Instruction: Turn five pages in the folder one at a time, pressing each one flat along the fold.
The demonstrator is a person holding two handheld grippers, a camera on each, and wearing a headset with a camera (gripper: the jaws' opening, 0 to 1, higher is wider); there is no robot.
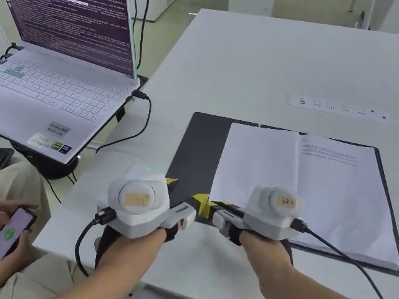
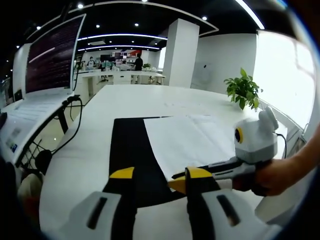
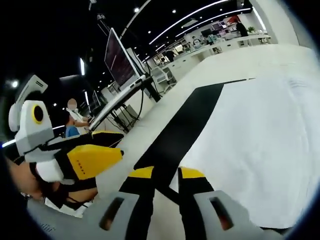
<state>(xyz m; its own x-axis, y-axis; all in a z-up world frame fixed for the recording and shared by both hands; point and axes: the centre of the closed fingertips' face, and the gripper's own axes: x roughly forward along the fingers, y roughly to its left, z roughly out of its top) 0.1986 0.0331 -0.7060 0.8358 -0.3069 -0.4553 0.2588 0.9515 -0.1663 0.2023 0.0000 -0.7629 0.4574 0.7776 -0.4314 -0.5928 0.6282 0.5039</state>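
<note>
Folder (image 1: 193, 149) open flat, long axis running left to right

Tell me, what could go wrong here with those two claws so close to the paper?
The right gripper sits at the near corner of the top page; it might catch two sheets or crumple the corner. The left gripper, jaws apart over the black folder, is close beside it, so they could bump. The right gripper's cable trails across the pages and may drag them.
</note>
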